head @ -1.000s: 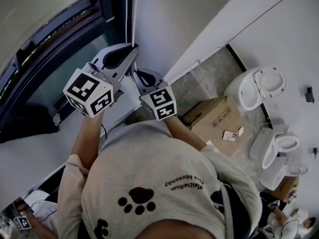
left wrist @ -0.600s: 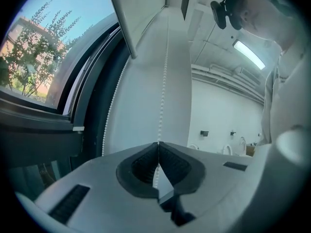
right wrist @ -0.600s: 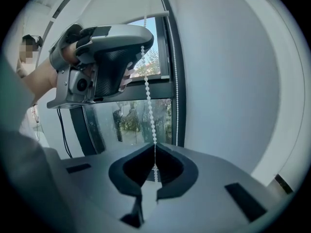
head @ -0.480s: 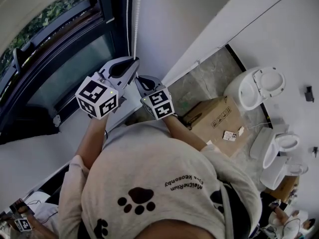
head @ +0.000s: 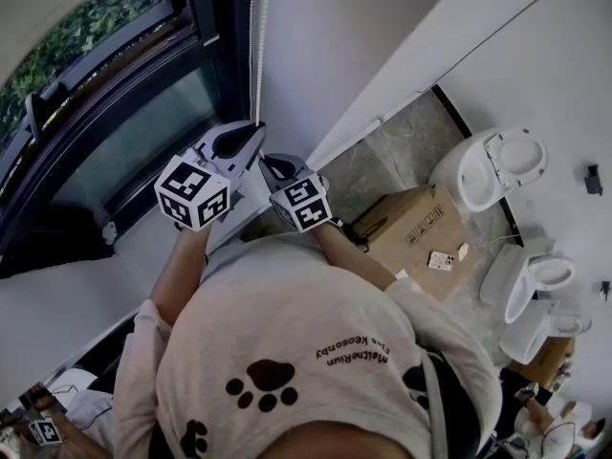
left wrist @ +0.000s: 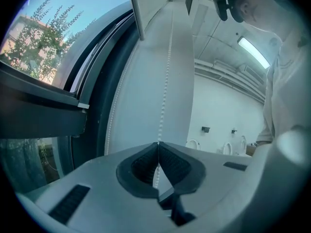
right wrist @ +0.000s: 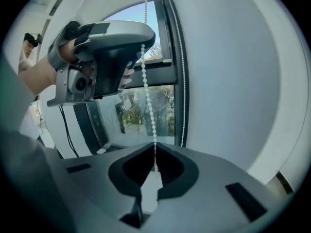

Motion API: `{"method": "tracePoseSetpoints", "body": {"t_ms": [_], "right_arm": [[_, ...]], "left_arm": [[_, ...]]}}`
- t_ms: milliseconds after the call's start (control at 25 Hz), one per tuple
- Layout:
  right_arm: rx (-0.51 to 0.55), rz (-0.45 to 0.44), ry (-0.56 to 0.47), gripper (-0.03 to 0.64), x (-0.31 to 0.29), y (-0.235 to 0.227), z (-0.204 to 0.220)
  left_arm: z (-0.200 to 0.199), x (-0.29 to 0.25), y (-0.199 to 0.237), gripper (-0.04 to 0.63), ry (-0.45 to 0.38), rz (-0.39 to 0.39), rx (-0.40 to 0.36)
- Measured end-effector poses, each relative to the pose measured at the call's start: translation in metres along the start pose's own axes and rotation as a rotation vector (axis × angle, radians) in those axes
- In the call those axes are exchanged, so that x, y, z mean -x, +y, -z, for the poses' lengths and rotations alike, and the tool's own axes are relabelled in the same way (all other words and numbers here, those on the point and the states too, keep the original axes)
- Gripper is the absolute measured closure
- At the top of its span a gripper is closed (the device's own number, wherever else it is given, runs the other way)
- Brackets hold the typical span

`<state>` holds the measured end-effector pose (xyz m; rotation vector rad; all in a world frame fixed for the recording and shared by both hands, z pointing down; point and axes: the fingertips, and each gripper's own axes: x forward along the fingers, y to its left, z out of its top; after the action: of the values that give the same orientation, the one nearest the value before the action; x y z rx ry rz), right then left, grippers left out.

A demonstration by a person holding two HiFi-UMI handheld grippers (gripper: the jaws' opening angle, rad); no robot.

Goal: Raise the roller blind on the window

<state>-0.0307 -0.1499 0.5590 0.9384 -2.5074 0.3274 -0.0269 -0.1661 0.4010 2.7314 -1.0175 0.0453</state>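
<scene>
Jaws, left gripper (left wrist: pixel 158 145): grey two-jaw tool, dark ribbed pads pressed together, pinching the white plastic bead chain (left wrist: pixel 167 81) of the blind. Nothing else sits between them.

Jaws, right gripper (right wrist: pixel 155 148): same build, also closed to a slit, with the same chain (right wrist: pixel 149 106) caught at the pad tips.

Key relation: the chain's long axis is vertical and passes through both pairs of jaws. In the right gripper view the left gripper (right wrist: pixel 142 43) sits directly above, one taut run of beads joining the two. The left hand is therefore the upper hold and the right the lower, close beneath it. The head view agrees: left gripper (head: pixel 254 130) and right gripper (head: pixel 267 163) are just beside each other on the chain (head: pixel 256 27).

Second strand (right wrist: pixel 183 81): hangs free against the dark window frame (head: pixel 206 27), beside the jaws and untouched.

Pale roller blind fabric (head: pixel 38 8): high above both jaws, at the upper part of the window, with glass and trees showing below it. Judged partly raised.

Judgement: any pull must go straight down the chain's axis. A sideways drag risks beads slipping from the pads.
</scene>
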Motion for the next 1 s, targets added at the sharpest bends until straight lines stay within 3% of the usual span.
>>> {"method": "tracePoseSetpoints", "body": {"t_ms": [80, 200, 360, 720, 1000], "right_arm": [[0.007, -0.024, -0.033, 0.596, 0.003, 0.003, -0.007], [-0.004, -0.031, -0.101, 0.517, 0.016, 0.0, -0.026], [0.011, -0.014, -0.187, 0.506, 0.044, -0.005, -0.063], [0.085, -0.025, -0.418, 0.505, 0.118, 0.003, -0.189], [0.142, -0.048, -0.482, 0.505, 0.137, 0.011, -0.263]], "left_arm": [[0.0, 0.0, 0.001, 0.583, -0.001, -0.001, -0.001], [0.0, 0.001, 0.002, 0.583, -0.002, -0.005, -0.004], [0.0, 0.002, 0.004, 0.583, -0.004, -0.012, -0.01], [0.0, 0.0, 0.004, 0.583, -0.014, -0.006, -0.005], [-0.002, -0.002, 0.0, 0.583, -0.019, -0.001, -0.002]]}}
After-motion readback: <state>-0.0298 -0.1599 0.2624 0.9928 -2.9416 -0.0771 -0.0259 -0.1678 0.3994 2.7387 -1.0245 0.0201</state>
